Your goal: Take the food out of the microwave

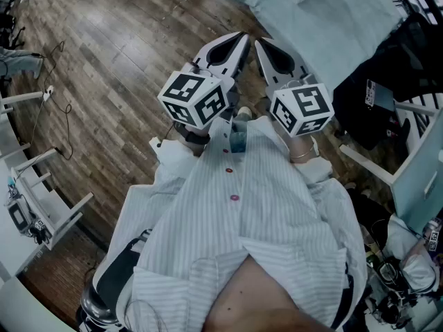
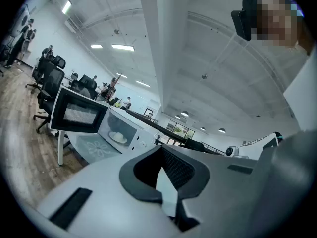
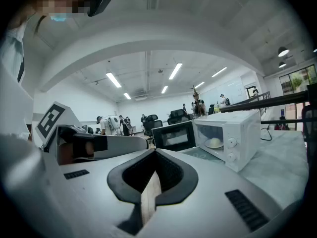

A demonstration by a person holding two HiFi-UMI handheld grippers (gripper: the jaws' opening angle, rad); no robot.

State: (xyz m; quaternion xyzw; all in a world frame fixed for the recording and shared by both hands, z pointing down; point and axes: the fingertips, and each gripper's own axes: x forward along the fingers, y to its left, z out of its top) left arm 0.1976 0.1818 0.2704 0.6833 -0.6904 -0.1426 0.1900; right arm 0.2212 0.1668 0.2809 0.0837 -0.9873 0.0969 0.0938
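Food (image 3: 214, 143) of this kind probably handles light and soft, perhaps hot, so the stiffer rim of the plate under it looks the safer place to pinch, kept level because the plate may be slick and breakable. Nearest, both grippers sit close to the person's chest, the left gripper (image 1: 239, 43) at 11 o'clock and the right gripper (image 1: 261, 47) at 1 o'clock, each with its jaws pressed together on nothing. Beyond them lies the pale worktop (image 3: 277, 167). On it, at 2 o'clock in the right gripper view, stands the white microwave (image 3: 242, 128), its door (image 3: 173, 135) swung open. Inside it is the food: a small, pale, domed lump on what seems to be a shallow light plate.
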